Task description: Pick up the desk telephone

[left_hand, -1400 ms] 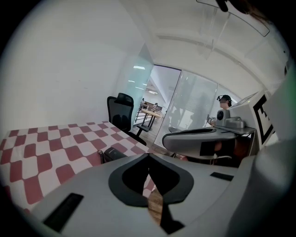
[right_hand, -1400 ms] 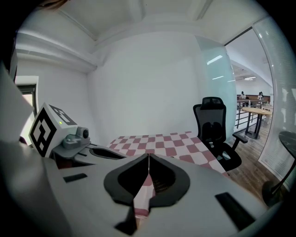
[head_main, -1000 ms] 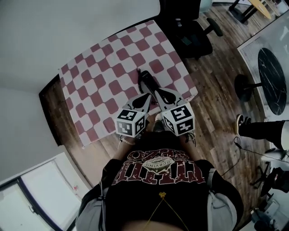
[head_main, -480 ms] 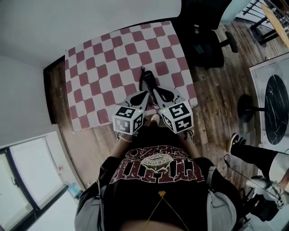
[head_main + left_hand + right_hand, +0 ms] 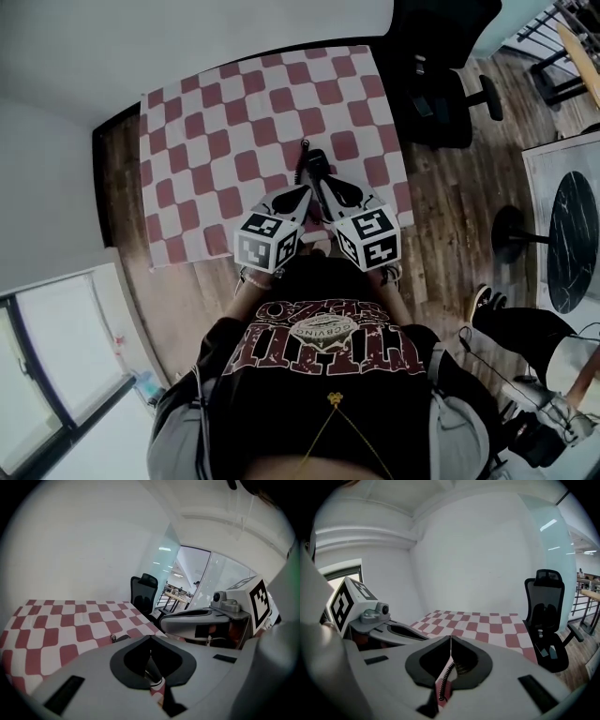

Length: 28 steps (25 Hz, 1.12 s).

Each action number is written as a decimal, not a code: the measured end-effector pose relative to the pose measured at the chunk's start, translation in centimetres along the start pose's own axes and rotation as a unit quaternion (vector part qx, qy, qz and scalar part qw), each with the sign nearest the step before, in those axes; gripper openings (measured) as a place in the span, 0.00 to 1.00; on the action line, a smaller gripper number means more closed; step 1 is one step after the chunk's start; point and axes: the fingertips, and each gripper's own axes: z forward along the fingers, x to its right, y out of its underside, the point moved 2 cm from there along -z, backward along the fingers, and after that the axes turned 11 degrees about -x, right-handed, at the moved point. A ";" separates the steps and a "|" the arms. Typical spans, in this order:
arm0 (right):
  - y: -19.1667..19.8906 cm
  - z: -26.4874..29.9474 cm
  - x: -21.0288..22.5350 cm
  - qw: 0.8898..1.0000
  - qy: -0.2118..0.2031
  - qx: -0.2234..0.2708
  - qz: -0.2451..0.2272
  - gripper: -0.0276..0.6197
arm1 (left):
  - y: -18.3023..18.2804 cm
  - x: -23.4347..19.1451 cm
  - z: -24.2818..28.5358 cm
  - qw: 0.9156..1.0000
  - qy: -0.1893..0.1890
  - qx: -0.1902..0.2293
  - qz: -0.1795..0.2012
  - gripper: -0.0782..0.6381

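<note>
The phone (image 5: 313,161) lies dark on the checked cloth (image 5: 216,131), just ahead of both gripper tips. Its coiled cord (image 5: 446,681) shows below the right gripper (image 5: 450,638), seen through the hollow behind that gripper's tips. That gripper's jaws are pressed together with nothing between them, and the left gripper (image 5: 150,637) is the same (each pair meets in a thin seam). The two sit side by side, tips converging on the phone; whether either touches it I cannot tell. Beyond the right gripper, off the cloth, a chair (image 5: 436,80) stands on the wood floor (image 5: 441,206).
</note>
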 end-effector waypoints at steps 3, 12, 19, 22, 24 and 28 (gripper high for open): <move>-0.3 0.5 0.9 1.000 0.018 -0.004 0.008 0.07 | -0.9 -0.7 0.2 1.000 0.008 -0.005 0.017 0.12; -0.2 2.4 2.4 0.996 0.072 -0.027 0.045 0.07 | -1.3 -3.0 0.9 0.996 0.052 -0.037 0.056 0.12; 1.3 4.2 2.5 0.990 0.104 -0.056 0.074 0.07 | -0.2 -4.8 0.9 0.993 0.086 -0.056 0.056 0.12; 1.8 4.8 2.9 0.988 0.114 -0.066 0.082 0.07 | 0.2 -5.7 1.1 0.993 0.090 -0.063 0.052 0.12; 2.2 5.0 3.3 0.987 0.117 -0.074 0.083 0.07 | 0.2 -6.1 1.2 0.992 0.088 -0.070 0.052 0.12; 2.8 5.6 4.1 0.987 0.110 -0.094 0.073 0.07 | 0.0 -7.0 1.8 0.994 0.075 -0.074 0.035 0.12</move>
